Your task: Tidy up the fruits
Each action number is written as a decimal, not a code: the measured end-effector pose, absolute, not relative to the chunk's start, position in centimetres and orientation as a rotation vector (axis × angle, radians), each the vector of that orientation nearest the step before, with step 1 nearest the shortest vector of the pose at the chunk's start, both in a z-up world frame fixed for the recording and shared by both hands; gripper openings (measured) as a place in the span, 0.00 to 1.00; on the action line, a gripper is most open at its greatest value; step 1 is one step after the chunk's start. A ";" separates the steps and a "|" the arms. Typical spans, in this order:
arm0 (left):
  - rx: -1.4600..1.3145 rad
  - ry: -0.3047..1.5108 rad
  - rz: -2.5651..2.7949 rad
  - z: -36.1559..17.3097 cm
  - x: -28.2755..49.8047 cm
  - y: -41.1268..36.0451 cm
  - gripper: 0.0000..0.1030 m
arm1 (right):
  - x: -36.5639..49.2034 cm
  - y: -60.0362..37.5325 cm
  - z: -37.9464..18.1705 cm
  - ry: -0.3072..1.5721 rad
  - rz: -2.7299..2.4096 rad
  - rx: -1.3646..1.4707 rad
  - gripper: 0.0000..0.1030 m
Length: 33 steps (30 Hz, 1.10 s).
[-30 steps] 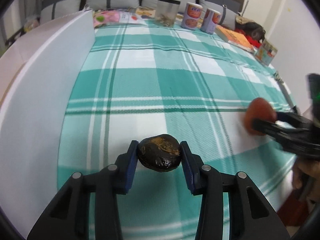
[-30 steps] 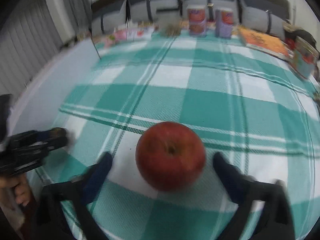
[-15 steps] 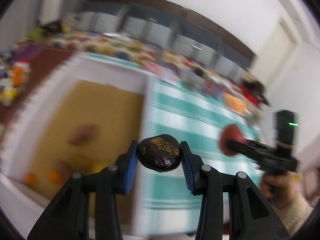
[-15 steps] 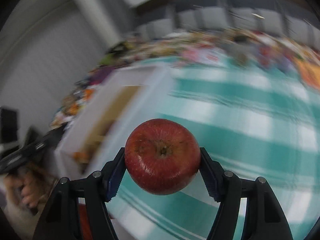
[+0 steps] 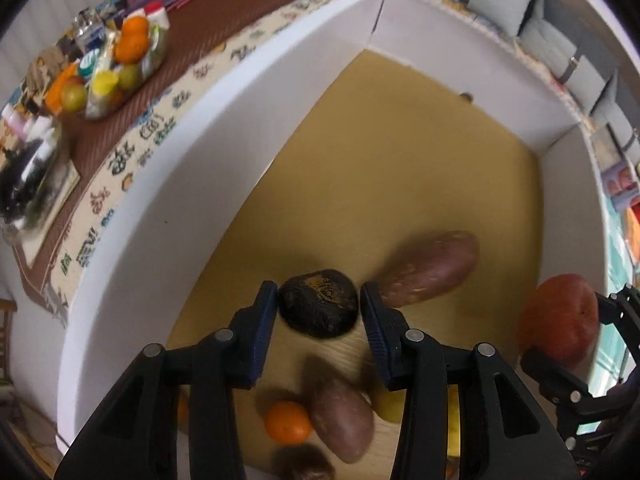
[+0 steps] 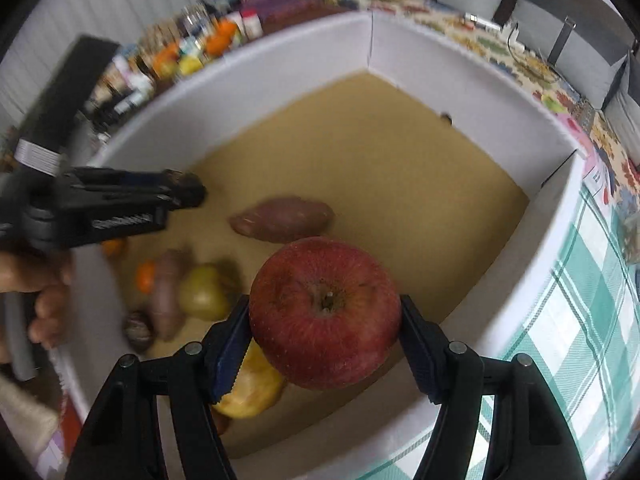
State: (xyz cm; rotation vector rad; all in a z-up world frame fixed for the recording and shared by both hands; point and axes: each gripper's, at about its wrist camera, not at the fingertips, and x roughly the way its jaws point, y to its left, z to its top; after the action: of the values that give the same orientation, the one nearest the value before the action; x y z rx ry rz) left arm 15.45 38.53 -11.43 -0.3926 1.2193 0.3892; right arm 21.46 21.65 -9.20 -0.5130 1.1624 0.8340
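- Left wrist view shows our left gripper [image 5: 319, 312] clenched on a dark, wrinkled fruit [image 5: 318, 309], its blue pads pressing both sides of it.
- We hold that dark fruit in the air above the tan floor of a big white-walled box [image 5: 224, 136].
- Below and just right of the dark fruit lies a long purple sweet potato [image 5: 434, 272] on the box floor.
- At the near end of the box we see a second sweet potato [image 5: 342, 424], with a small orange [image 5: 288, 422] touching its left side and a dark round fruit [image 5: 304, 466] at the picture's lower edge; these are blurred.
- Our right gripper [image 5: 592, 336] enters from the right with a red apple [image 5: 560, 316] over the box's right wall.
- Far left, outside the box, a tray of oranges and bottles [image 5: 108, 64] stands on a brown mat.
- From the right wrist view, our right gripper [image 6: 326, 340] is clamped on the red apple [image 6: 324, 312], stem end facing the camera, above the near part of the box [image 6: 532, 280].
- Under the apple sits a yellow fruit [image 6: 252, 388]; further left are a greenish fruit [image 6: 202, 292], the second sweet potato [image 6: 166, 292] and the small orange [image 6: 145, 276].
- The long sweet potato [image 6: 282, 218] lies just beyond the apple.
- Our left gripper [image 6: 188, 192] reaches in from the left, held by our left hand [image 6: 44, 300].
- A green and white checked cloth [image 6: 580, 340] covers the table right of the box.
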 end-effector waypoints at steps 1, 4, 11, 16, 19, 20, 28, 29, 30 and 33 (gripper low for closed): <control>-0.393 1.227 0.388 -11.6 15.5 38.5 0.58 | 21.6 21.7 -9.5 1.170 0.826 -0.514 0.69; -0.367 1.198 0.389 -10.9 14.7 38.3 0.68 | 22.0 21.3 -8.8 1.146 0.816 -0.492 0.80; -0.209 0.919 0.406 -3.5 9.5 34.7 0.87 | 22.5 16.4 -1.9 1.010 0.767 -0.321 0.98; -0.140 0.767 0.424 0.6 5.4 30.6 0.93 | 21.1 13.2 2.3 0.953 0.706 -0.224 0.99; -0.218 0.779 0.401 1.4 4.2 29.8 0.93 | 18.6 11.2 3.5 0.927 0.707 -0.188 0.99; -0.255 0.773 0.379 1.5 3.5 29.5 0.93 | 17.7 10.8 3.5 0.922 0.704 -0.187 1.00; -0.316 0.787 0.451 1.2 0.9 29.4 0.93 | 11.2 9.1 1.7 0.922 0.665 -0.203 1.00; -0.240 0.788 0.493 1.2 0.9 28.9 0.93 | 10.8 9.2 1.7 0.921 0.671 -0.200 1.00; -0.182 0.787 0.532 1.2 0.9 28.5 0.93 | 10.5 9.2 1.7 0.919 0.675 -0.194 1.00; -0.124 0.799 0.556 1.1 0.8 27.9 0.93 | 10.0 9.6 1.7 0.916 0.681 -0.188 1.00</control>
State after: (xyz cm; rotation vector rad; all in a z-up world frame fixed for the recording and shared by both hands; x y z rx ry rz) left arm 0.77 27.92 1.12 -0.1242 0.7988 0.5561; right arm 9.98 9.56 1.67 -0.1882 0.9165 0.6811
